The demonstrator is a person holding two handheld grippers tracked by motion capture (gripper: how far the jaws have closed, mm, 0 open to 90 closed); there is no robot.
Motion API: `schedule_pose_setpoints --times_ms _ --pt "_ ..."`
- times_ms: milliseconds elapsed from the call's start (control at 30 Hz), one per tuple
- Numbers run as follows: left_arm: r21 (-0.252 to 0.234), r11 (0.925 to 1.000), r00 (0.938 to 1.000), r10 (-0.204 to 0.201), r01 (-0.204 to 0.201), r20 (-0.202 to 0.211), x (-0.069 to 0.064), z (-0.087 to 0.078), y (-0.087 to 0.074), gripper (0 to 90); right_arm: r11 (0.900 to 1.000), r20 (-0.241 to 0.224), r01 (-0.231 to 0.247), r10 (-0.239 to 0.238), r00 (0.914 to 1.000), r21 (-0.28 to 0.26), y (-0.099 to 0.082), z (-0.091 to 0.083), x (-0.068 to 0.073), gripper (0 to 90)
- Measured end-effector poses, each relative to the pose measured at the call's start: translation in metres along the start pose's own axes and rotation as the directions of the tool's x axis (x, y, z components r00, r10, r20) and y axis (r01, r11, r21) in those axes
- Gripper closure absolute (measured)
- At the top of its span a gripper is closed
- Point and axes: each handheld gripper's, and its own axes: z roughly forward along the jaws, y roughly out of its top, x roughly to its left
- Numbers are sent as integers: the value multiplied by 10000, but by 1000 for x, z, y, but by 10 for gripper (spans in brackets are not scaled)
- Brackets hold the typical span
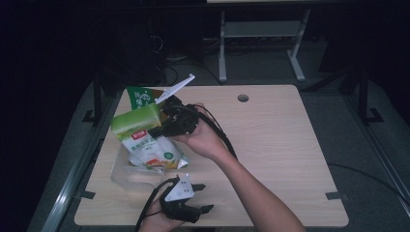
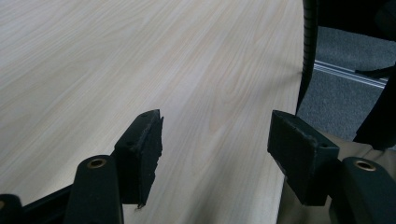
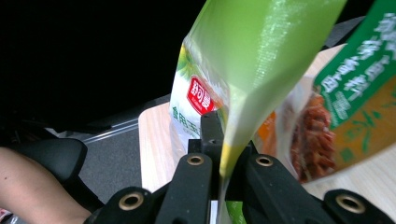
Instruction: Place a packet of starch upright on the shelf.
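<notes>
A green-and-white food pouch [image 1: 145, 137] with a red logo is pinched at its upper green edge by the right gripper [image 1: 167, 126], above the table's [image 1: 270, 145] left part and a clear plastic container [image 1: 126, 174]. Its long axis is tilted, top toward the gripper. The red logo and a second green-and-orange packet [image 3: 355, 93] behind are shown in the right gripper view. The left gripper [image 2: 215, 154] is seen spread, with nothing between its jaws, over bare tabletop.

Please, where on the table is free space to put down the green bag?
The table's right half is bare wood, from the round hole down to the near edge. The left side is crowded: the green bag in the right gripper, the clear container, another packet.
</notes>
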Motion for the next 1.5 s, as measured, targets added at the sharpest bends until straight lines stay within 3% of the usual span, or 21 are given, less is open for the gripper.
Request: schedule_pose_setpoints --times_ms 133,300,833,900,933,1100,1267,1500 --pt "19 10000 10000 54 -54 21 0 0 0 347 9999 -248 61 -59 9997 90 4 14 1 897" --pt "41 9999 9998 -165 164 60 -2 0 -2 347 9996 -554 172 -160 9983 208 9 32 1 897" --pt "49 9999 9999 110 -110 7 1 -2 -2 337 9979 -1192 87 -10 9929 638 18 83 1 896" --pt "47 9998 9997 -172 171 188 -1 -1 -3 336 9974 -1234 75 14 9924 719 17 91 -1 896" --pt "50 9997 9997 247 -247 -70 1 -2 -3 336 9970 -1246 57 40 9922 772 17 94 -1 895" --pt "82 9997 9997 222 -221 -64 1 -3 -3 337 9927 -1054 74 54 9944 1200 5 111 -6 891" --pt "-58 9999 9999 -128 129 107 -2 -1 -4 337 9924 -883 -7 116 9960 1232 -6 109 -17 881" --pt "14 10000 9999 -62 62 107 -3 1 -4 337 9906 -758 190 -87 9971 1358 -13 98 -20 844"
